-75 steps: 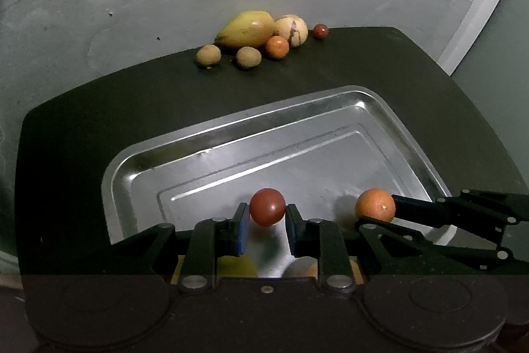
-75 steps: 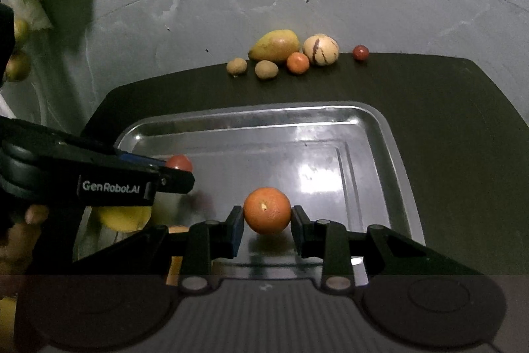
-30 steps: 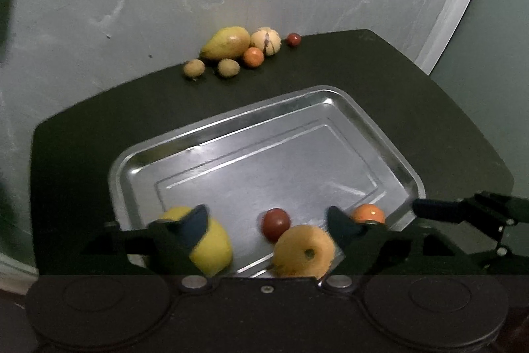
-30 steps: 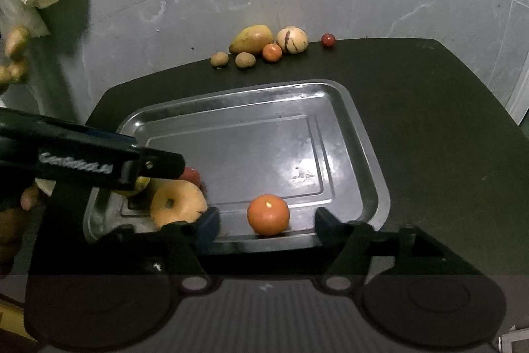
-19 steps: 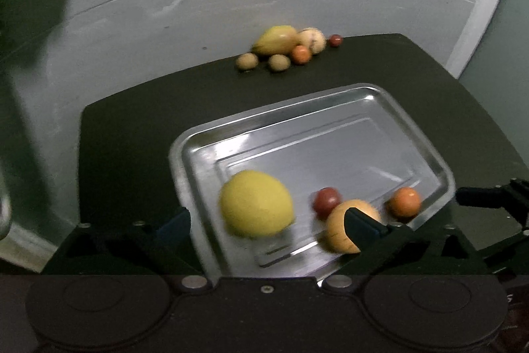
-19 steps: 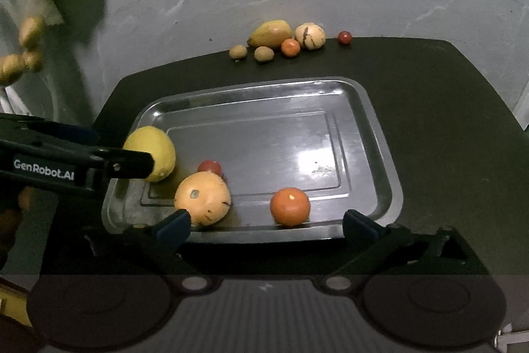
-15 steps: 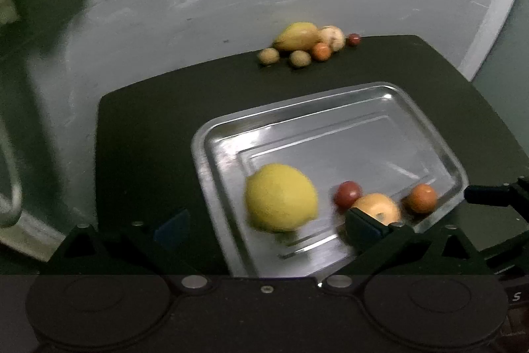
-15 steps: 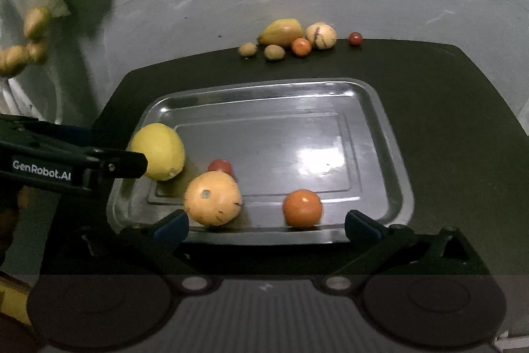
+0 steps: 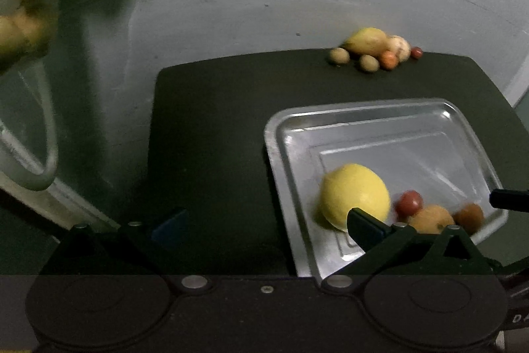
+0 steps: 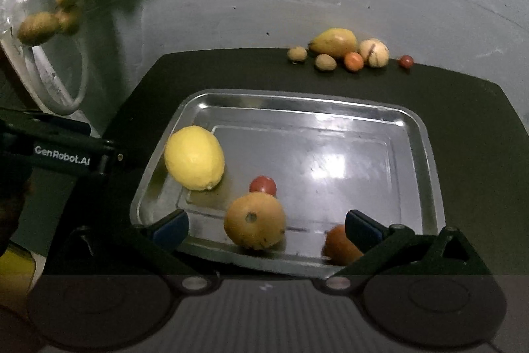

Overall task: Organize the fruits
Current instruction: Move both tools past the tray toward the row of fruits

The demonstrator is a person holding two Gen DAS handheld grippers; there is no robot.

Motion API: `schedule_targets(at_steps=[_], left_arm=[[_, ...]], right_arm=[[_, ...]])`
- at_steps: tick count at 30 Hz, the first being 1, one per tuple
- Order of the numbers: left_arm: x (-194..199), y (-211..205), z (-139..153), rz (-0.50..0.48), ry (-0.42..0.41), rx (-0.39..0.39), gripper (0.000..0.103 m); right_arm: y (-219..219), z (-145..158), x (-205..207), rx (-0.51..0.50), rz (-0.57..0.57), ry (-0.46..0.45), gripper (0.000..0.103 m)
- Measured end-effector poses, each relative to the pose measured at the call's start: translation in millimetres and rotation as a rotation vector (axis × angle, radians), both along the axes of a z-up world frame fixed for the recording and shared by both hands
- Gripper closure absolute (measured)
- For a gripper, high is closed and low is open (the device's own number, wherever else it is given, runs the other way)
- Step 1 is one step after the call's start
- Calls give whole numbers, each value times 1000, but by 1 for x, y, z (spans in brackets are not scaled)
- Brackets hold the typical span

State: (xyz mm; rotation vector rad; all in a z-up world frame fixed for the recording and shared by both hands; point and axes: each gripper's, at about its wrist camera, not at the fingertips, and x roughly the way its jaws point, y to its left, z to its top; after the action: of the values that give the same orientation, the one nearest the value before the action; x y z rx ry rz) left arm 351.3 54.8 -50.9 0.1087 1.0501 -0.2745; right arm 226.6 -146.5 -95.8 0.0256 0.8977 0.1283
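Now both claws are spread wide and carry nothing: the left gripper [image 9: 264, 225] hangs over the dark tabletop [image 9: 211, 128] beside the shallow silver metal tray [image 10: 426, 134], the right gripper [image 10: 266, 227] over the tray's near edge. A big yellow lemon [image 10: 194, 157], a round yellow-orange fruit [image 10: 254, 220], a small red tomato [image 10: 263, 184] and what looks like a small orange [image 10: 337, 243] crowd the tray's near-left corner; a careless jaw could set them rolling. Six loose fruits [image 10: 334, 43] wait at the table's far edge, with nothing between.

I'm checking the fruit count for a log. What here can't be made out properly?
- Small orange fruit: right wrist view, partly hidden by the right gripper finger.
- Fruits in the clear plastic bag: left wrist view, blurred, cut by the edge.
- Far fruit pile: left wrist view, blurred, overlapping.
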Motion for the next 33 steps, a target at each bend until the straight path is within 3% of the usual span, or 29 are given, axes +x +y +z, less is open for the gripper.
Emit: schedule_targets(at_steps=[9,21,33], left_arm=[[24,-9,1,68,-27,16,1],[63,-51,0,70,-52,22,1],[110,-93,-8,58,-80,68,1]], right_arm=[[-10,2,28,-4,41,-15,0],[-41,-3,66,3,42,-41,0],[-88,-11,113,31,-69,-59,0]])
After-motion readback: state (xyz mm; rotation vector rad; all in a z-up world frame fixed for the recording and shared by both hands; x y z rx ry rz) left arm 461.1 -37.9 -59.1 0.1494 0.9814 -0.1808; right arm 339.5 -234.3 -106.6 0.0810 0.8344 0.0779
